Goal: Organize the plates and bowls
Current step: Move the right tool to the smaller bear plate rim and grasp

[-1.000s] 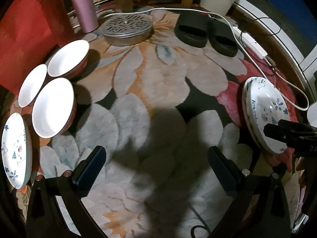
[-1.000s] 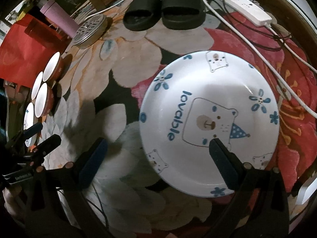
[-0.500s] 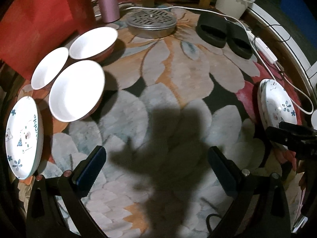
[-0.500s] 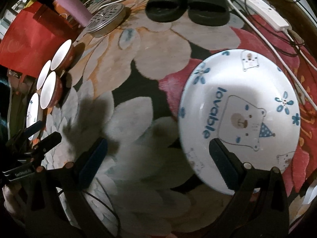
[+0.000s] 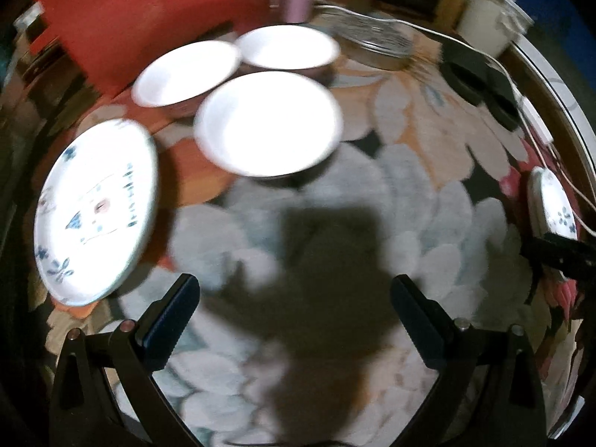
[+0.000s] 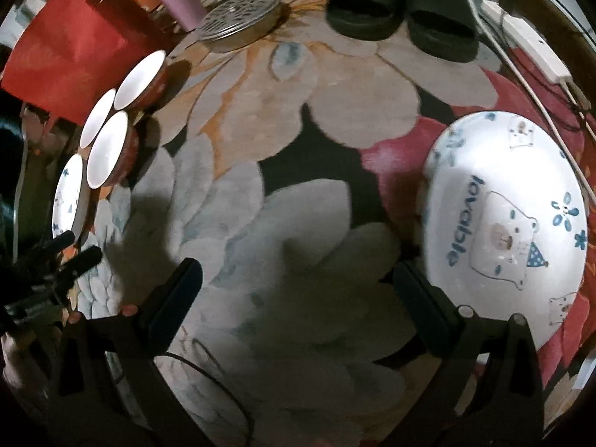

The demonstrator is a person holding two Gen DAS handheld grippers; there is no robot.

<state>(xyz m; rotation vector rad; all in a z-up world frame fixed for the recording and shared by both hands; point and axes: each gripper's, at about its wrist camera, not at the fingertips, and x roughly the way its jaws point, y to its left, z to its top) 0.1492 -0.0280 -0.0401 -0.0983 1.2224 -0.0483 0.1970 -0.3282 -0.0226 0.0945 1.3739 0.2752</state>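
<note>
Three white bowls sit clustered on the flowered rug, a bear-print plate just beside them. Another bear-print plate lies well apart, near the right gripper. Both left gripper and right have fingers spread apart, holding nothing.

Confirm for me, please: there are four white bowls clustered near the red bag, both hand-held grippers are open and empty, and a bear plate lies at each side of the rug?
Not quite: there are three white bowls, not four, as the left wrist view shows. The rest stands: they cluster near the red bag, the left hand-held gripper and right hand-held gripper are open and empty, and a bear plate lies at each side of the rug.
</note>
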